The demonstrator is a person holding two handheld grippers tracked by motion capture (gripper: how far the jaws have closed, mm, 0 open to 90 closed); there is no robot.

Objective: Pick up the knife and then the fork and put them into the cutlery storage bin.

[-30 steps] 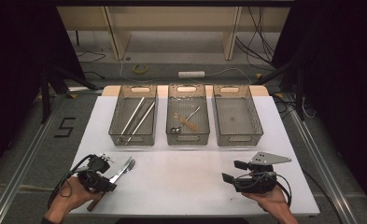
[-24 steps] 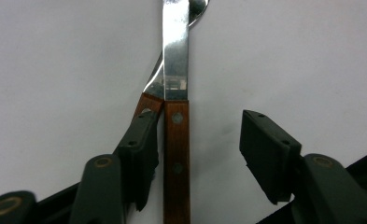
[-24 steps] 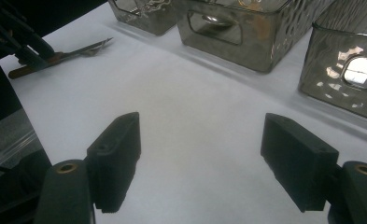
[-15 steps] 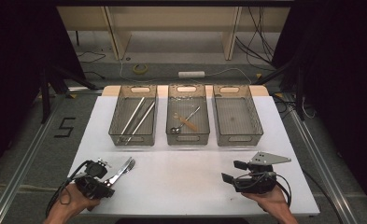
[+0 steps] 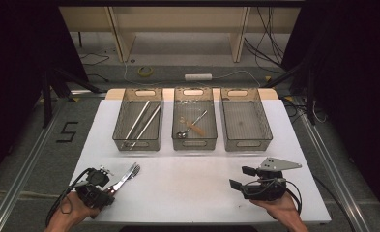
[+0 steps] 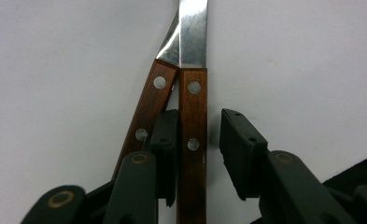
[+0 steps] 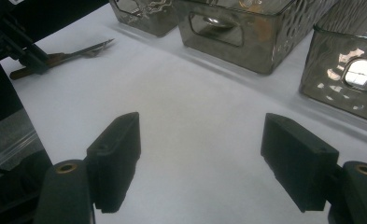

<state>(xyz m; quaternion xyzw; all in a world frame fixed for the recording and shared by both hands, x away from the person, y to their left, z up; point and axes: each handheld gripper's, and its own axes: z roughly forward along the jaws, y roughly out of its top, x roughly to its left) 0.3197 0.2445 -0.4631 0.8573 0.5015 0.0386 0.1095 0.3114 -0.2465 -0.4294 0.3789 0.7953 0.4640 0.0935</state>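
My left gripper (image 6: pixel 195 154), jaws just narrowing but slack, must pinch only the right wooden-handled steel utensil (image 6: pixel 193 121), sparing its neighbour (image 6: pixel 148 112).

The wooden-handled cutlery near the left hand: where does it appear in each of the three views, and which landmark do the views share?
High view: the wooden-handled cutlery lies at lower left, near the table's front edge, tips pointing up and to the right.
Left gripper view: centre, two handles running up from the bottom edge.
Right gripper view: upper left, small and far off.
Shared landmark: the white table under it.
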